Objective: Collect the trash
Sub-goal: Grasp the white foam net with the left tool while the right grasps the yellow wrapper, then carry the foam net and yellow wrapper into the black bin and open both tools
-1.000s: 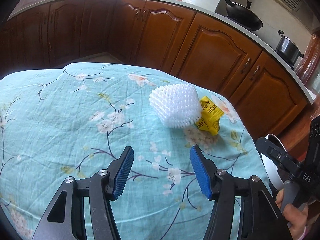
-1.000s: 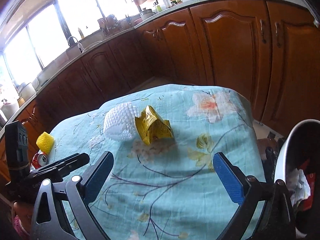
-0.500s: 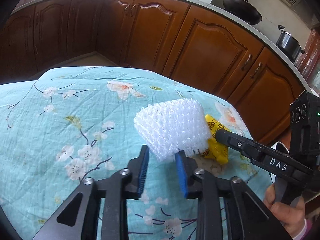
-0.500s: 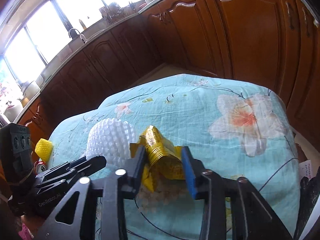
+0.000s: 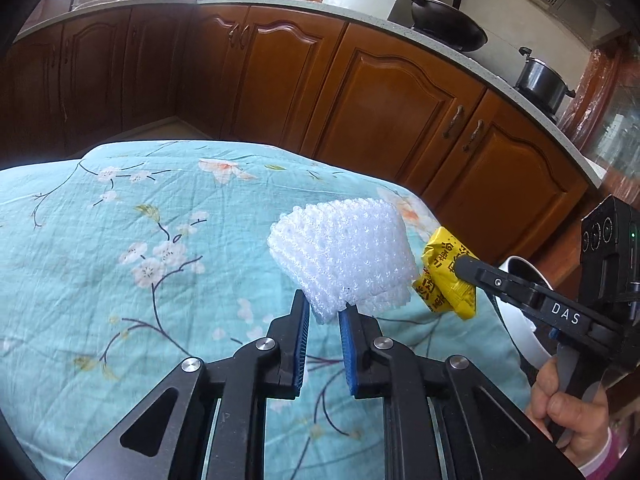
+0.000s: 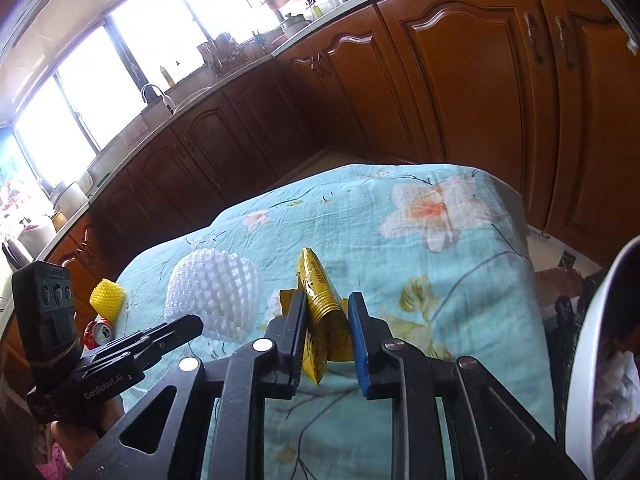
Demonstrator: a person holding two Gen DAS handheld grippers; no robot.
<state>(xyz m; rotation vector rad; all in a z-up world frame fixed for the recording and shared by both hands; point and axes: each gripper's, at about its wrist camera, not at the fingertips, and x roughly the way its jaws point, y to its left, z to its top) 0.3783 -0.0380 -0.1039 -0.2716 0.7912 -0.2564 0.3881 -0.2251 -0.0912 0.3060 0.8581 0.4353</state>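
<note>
Blue pads of the left claw (image 5: 323,318) are closing on the lower corner of the white foam fruit net (image 5: 342,266), the net pinched between them and standing up off the floral tablecloth (image 5: 120,280). Over on the other side, the right claw (image 6: 327,320) is closing too, and it has the crumpled yellow wrapper (image 6: 322,320) squeezed between its pads, one end of the wrapper poking up above the fingers. Net and wrapper sit just beside each other near the cloth's far right corner, on the covered worktop (image 6: 460,280). Look to the right claw's side and you catch the white rim of a trash bin (image 6: 588,360) with crumpled waste inside, just past the cloth edge. Off the other edge, lower down, a yellow foam net (image 6: 107,298) and a red can (image 6: 98,330). Behind it all, brown kitchen cabinets (image 5: 380,100), a black wok (image 5: 448,24) and a steel pot (image 5: 542,80) on the counter.
</note>
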